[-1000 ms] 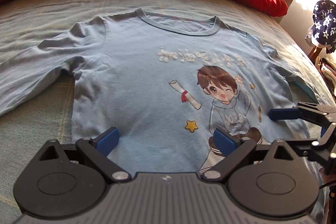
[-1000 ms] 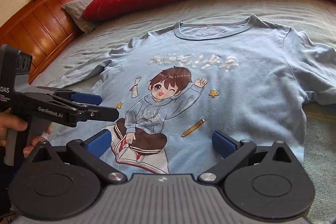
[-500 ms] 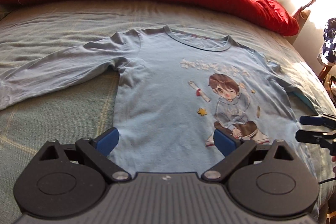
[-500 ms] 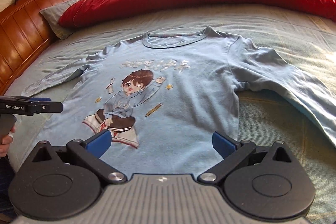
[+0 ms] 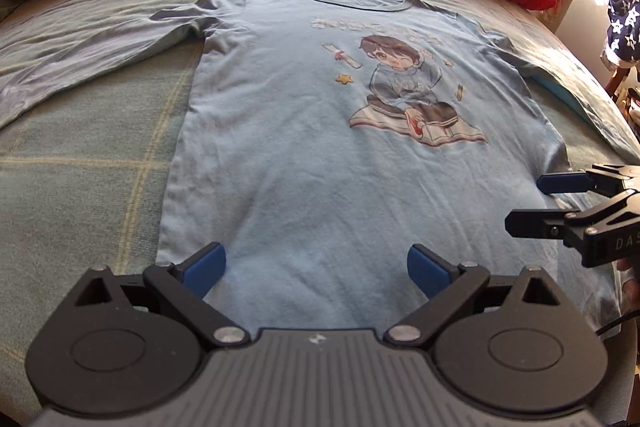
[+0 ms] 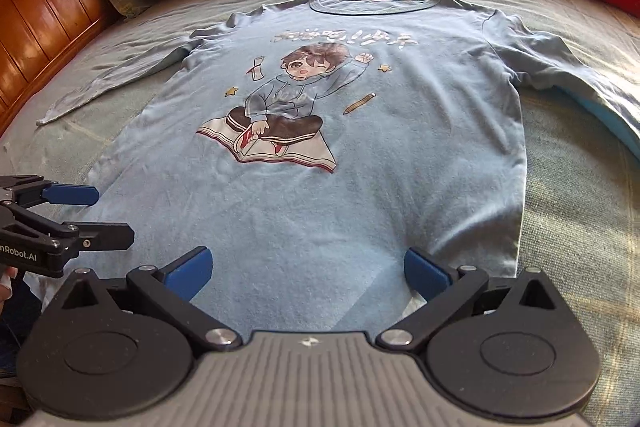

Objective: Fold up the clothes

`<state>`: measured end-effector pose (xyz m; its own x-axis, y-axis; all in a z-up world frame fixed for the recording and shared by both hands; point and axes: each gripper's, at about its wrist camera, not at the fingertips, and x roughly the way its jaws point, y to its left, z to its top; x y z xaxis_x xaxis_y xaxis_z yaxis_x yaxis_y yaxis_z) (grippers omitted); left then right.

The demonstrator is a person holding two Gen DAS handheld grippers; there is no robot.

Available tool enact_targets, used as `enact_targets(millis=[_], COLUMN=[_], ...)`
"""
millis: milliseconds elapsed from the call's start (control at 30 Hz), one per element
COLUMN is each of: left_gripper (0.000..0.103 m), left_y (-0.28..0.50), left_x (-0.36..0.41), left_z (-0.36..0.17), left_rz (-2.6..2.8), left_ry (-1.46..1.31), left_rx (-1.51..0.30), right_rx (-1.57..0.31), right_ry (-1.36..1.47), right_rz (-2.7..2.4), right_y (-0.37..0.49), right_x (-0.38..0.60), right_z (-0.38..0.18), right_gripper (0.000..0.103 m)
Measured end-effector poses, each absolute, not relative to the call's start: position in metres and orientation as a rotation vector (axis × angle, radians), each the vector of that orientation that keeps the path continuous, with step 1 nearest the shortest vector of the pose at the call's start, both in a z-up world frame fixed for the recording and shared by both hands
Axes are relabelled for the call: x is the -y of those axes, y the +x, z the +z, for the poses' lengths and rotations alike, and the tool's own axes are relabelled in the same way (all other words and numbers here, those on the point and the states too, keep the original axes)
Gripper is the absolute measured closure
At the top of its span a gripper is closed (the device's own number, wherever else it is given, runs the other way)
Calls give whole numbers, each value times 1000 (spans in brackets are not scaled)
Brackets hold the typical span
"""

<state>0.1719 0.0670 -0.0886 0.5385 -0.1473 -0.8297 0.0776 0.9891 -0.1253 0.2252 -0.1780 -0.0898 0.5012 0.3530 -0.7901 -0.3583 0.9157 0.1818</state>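
Shirt (image 5: 320, 167) flat (both tongs agape)

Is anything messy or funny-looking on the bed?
Nothing much. The blue long-sleeved shirt lies flat, picture up, on the bed. Only its sleeves look a bit wrinkled, and both hand-held grippers are open, holding nothing.

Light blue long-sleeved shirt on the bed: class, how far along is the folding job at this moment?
Done: the light blue long-sleeved shirt with a cartoon print lies flat, face up, on the green checked bedspread, both sleeves spread out. In hand: nothing; the left gripper and right gripper hang open near the hem. Left: every fold, since no part of the shirt is turned over.
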Motion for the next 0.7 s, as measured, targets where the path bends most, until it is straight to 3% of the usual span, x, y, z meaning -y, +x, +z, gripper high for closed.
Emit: enact_targets(millis=[467, 700], left_gripper=[3, 3], left_y=[97, 109], left_x=[-80, -60], left_z=[-90, -61], left_rz=[-97, -145], left_ry=[-13, 2], left_rx=[-971, -857], right_rx=[-898, -816], right_ry=[-148, -112], right_rz=[380, 420], right_y=[156, 146], right_x=[192, 180], right_z=[-88, -72], right_gripper=[0, 0])
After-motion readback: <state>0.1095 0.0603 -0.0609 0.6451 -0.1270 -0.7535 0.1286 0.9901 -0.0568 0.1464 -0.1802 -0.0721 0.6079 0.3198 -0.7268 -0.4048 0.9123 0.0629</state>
